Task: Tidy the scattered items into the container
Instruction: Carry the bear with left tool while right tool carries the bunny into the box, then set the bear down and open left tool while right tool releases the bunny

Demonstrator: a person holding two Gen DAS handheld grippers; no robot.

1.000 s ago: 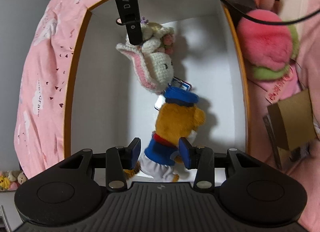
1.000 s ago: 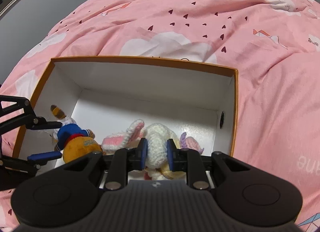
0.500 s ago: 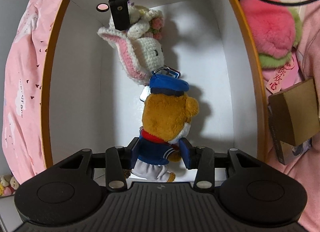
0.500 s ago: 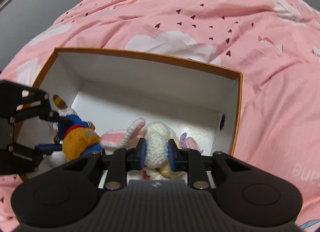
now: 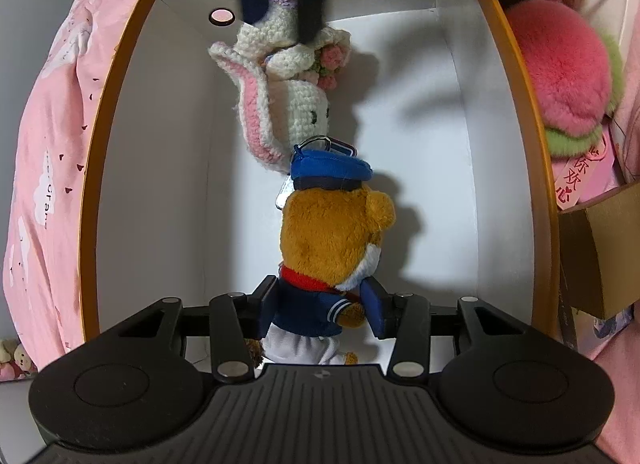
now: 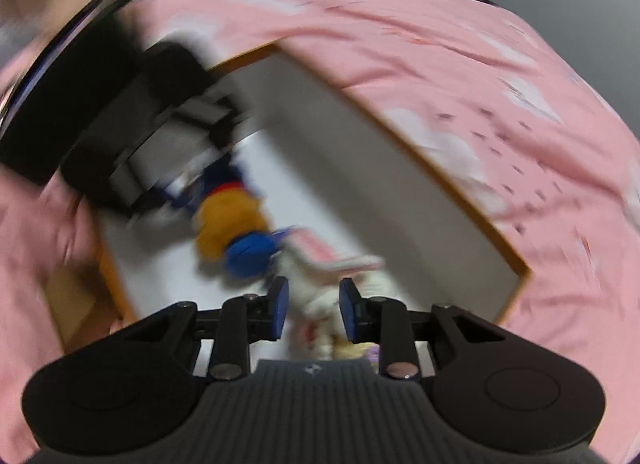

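Observation:
An orange-rimmed white box (image 5: 500, 104) lies on the bed, with two toys on its floor. An orange bear in a blue cap and jacket (image 5: 332, 232) rests between the pads of my left gripper (image 5: 320, 310). Those jaws are opening, and I see no squeeze on the jacket. Beyond it lies a crocheted white bunny with pink ears (image 5: 296, 104), and my right gripper (image 5: 280, 12) comes down from above astride its body. The right wrist view is motion-blurred. There my right gripper (image 6: 313, 306) is opening with the bunny (image 6: 320, 296) between its pads, and the bear (image 6: 228, 220) lies further left.
Right of the box sit a pink and green plush (image 5: 560, 76), a pink tag and a brown cardboard carton (image 5: 600, 248). A pink printed bedsheet (image 5: 52, 144) surrounds the box. Small plush toys (image 5: 16, 356) sit at the far lower left. The black body of the left gripper (image 6: 140, 124) fills the right wrist view's upper left.
My left gripper sank a little with the bear and its pads spread slightly. My right gripper rolled sharply and swung across, blurring its view, and its pads widened around the bunny.

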